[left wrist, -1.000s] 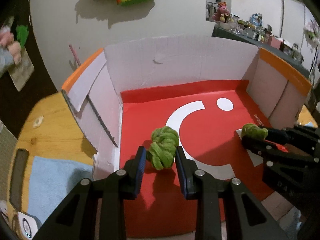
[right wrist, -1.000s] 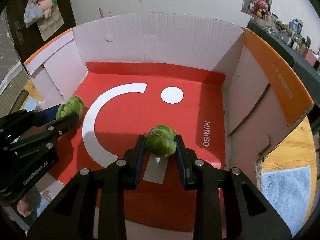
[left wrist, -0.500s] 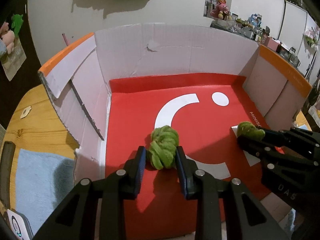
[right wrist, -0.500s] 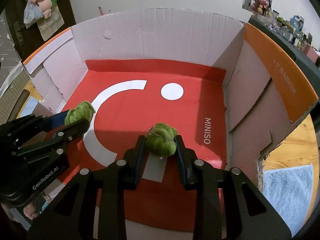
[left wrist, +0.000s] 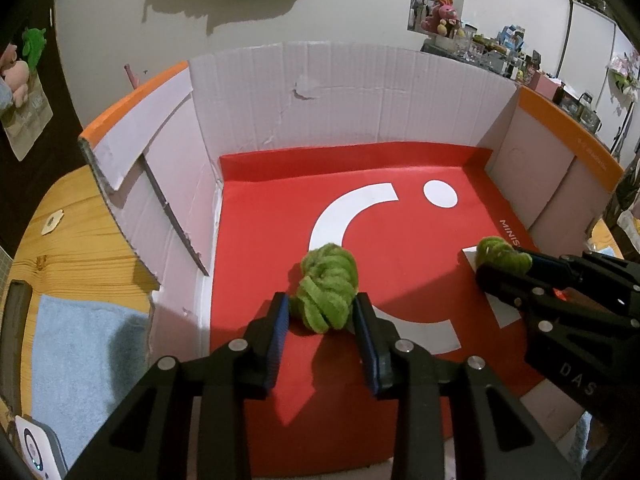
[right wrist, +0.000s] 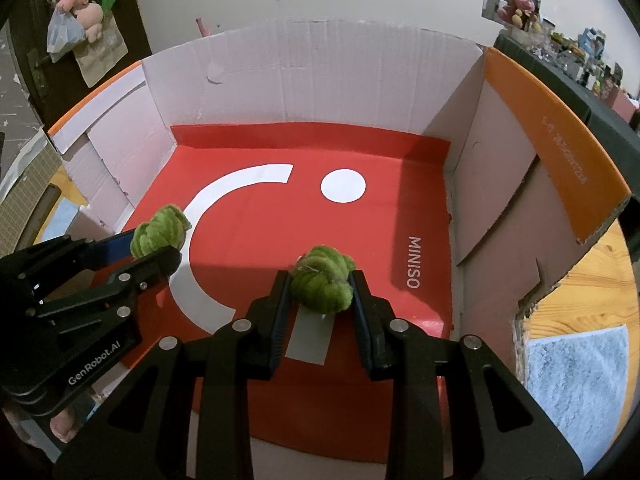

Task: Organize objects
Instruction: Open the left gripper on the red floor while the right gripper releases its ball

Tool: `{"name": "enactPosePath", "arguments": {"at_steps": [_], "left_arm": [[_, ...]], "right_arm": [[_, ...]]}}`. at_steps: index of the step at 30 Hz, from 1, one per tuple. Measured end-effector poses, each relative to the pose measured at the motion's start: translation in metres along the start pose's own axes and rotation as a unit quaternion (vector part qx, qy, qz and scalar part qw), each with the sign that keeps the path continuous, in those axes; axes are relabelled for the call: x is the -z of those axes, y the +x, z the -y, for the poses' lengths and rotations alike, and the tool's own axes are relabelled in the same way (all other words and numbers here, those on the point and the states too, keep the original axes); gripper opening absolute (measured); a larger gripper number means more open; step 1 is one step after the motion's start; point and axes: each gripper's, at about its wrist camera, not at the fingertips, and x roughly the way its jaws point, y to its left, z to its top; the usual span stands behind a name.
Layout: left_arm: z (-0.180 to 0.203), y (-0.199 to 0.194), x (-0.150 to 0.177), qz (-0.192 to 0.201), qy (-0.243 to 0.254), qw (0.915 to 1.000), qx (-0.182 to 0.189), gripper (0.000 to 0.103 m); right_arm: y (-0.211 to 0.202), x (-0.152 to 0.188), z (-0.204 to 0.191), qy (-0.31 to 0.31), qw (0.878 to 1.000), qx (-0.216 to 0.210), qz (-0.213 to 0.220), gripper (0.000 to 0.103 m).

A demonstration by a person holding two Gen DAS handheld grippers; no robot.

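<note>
Both tongs were over the open cardboard box (right wrist: 360,80), each clamped on a knotted green yarn ball. The left tongs (left wrist: 322,316) held one ball (left wrist: 328,288) above the red floor, the right tongs (right wrist: 320,292) the other (right wrist: 322,278). The placing step seemed in hand; next, probably lowering and releasing gently.

Wooden desk, box in the middle, towels on both sides.

Off my left side I see the wooden desk (left wrist: 68,240) running pale and grainy, with a light blue towel (left wrist: 84,364) flat on it just beside the cardboard box (left wrist: 352,92). The box sits on the desk, white walls up, orange flaps out, red sheet (left wrist: 280,216) lining its floor. Off my right, more desk, and a grey-blue towel (right wrist: 576,376) lies on it near the box's torn wall.
</note>
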Motion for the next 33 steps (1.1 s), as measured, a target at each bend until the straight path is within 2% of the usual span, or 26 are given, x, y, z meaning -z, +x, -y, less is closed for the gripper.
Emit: {"name": "enactPosePath", "arguments": {"at_steps": [6, 9, 10, 11, 12, 21, 25, 33], "left_arm": [[0.001, -0.008, 0.002, 0.011, 0.001, 0.9999, -0.002, 0.038], [0.003, -0.013, 0.003, 0.018, 0.003, 0.9998, -0.005, 0.045], [0.003, -0.015, 0.004, 0.021, 0.004, 0.9998, -0.006, 0.048], [0.003, -0.017, 0.005, 0.023, 0.003, 0.9997, -0.008, 0.048], [0.002, -0.018, 0.005, 0.023, 0.002, 0.9997, -0.008, 0.048], [-0.001, -0.031, 0.012, 0.028, -0.005, 0.9995, -0.012, 0.049], [-0.003, -0.038, 0.015, 0.036, -0.01, 0.9992, -0.012, 0.06], [-0.007, -0.056, 0.024, 0.048, -0.017, 0.9986, -0.012, 0.068]], "right_arm": [[-0.006, 0.0, -0.001, 0.002, 1.0, -0.001, 0.011, 0.03], [-0.011, 0.0, -0.003, 0.003, 1.0, -0.002, 0.016, 0.031], [-0.012, 0.001, -0.003, 0.003, 1.0, -0.003, 0.018, 0.042], [-0.014, 0.001, -0.004, 0.004, 1.0, -0.005, 0.021, 0.061], [-0.016, 0.002, -0.004, 0.005, 1.0, -0.006, 0.024, 0.066], [-0.029, 0.01, -0.007, 0.007, 0.999, -0.012, 0.037, 0.067], [-0.038, 0.013, -0.007, 0.007, 0.999, -0.011, 0.045, 0.067], [-0.059, 0.025, -0.012, 0.0, 0.998, -0.009, 0.068, 0.074]]}}
